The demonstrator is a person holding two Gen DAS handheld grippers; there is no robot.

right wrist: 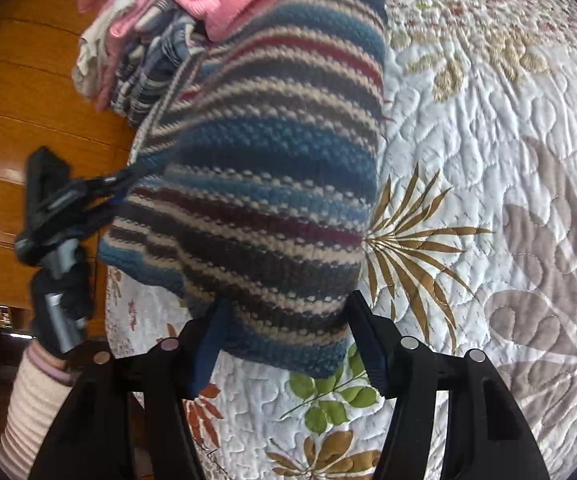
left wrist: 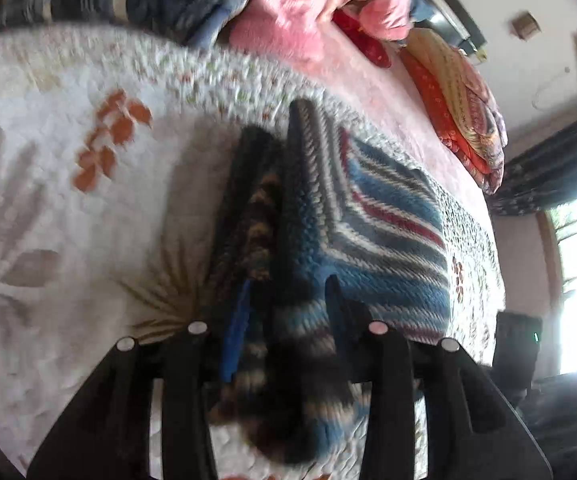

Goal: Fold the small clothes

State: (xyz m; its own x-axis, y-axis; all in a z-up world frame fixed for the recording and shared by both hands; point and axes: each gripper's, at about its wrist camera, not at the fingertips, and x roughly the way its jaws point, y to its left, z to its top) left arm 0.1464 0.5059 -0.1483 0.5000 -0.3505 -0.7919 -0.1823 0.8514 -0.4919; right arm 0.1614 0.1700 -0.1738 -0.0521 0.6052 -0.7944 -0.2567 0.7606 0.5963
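I am working over a bed, its white floral quilt (right wrist: 488,128) under everything, and the striped knit garment (right wrist: 272,184) is lifted partly off it between my two tools. My left gripper (left wrist: 288,308) has its jaws closed in on a bunched edge of the knit: the wool runs straight between the blue pads and hangs in a thick roll below them, so I judge it clamped on the garment. In the right wrist view that same tool shows at the far left, biting the knit's corner, with a gloved hand (right wrist: 62,304) on its handle.

My right gripper (right wrist: 284,336) has its jaws standing apart on either side of the garment's near edge. The wool lies between them, but there is slack at both pads, so I judge nothing is pinched there yet.

I hold the piece this way, I think, to carry one edge over the rest and make the fold; the left side is raised while the right side waits to take its corner.

There are no containers here. A heap of other clothes (right wrist: 156,32), pink and plaid, sits at the far edge of the bed, and folded bedding (left wrist: 460,108) lies far right.
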